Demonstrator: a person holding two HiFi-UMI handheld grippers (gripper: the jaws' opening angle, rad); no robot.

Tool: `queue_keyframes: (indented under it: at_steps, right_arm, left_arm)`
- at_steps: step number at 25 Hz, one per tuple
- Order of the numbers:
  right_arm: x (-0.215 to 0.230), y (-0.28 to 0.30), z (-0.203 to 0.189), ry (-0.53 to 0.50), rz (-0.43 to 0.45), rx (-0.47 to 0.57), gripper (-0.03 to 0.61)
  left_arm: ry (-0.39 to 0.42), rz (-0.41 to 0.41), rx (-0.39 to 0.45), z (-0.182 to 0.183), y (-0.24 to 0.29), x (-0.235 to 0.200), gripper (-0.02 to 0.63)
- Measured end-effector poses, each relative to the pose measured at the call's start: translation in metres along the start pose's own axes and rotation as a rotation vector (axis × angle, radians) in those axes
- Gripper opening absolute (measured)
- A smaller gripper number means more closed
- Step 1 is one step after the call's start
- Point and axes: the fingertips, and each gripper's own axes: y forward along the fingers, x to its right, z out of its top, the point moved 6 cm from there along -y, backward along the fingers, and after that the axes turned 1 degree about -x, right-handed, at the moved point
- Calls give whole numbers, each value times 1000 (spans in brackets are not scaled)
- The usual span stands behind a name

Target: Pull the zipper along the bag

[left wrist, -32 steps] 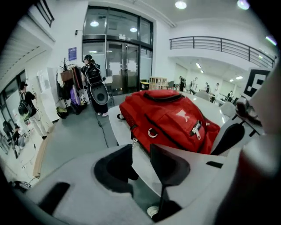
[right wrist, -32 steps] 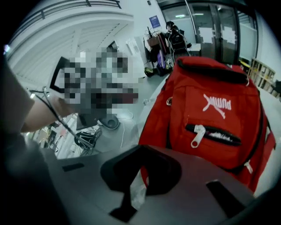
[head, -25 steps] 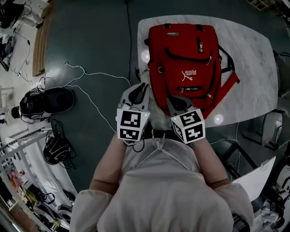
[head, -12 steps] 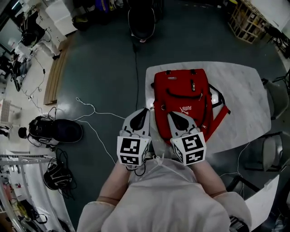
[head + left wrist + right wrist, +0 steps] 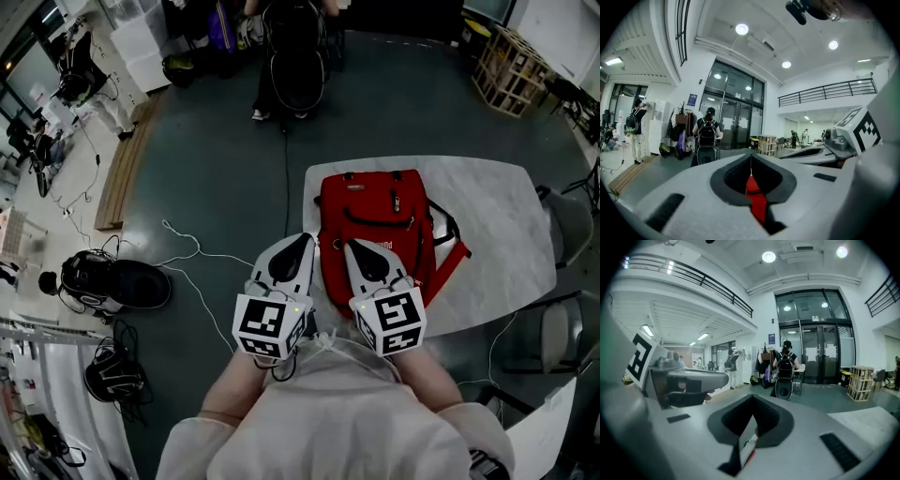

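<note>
The left gripper (image 5: 302, 242) hovers by the desk's left edge, its jaws pressed together on nothing. The right gripper (image 5: 353, 247), over the bag's near end, looks likewise closed and empty, though only a sliver shows between its jaws. The red backpack (image 5: 375, 211) lies flat, front up, on the white desk (image 5: 497, 225). Its long axis runs away from the person, handle end farthest. The soft fabric will likely bunch, so pin it beside the track and pinch the small zipper pull (image 5: 396, 201).
</note>
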Motion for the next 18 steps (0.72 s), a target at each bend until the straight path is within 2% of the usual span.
queue_keyframes:
  at_steps: [6, 18]
  right_arm:
    - [3, 2, -9, -1, 7, -9, 26]
    - [3, 4, 0, 15, 2, 17, 26]
  left_arm:
    - [-4, 3, -19, -12, 6, 2, 21]
    - [4, 8, -32, -10, 8, 1, 21]
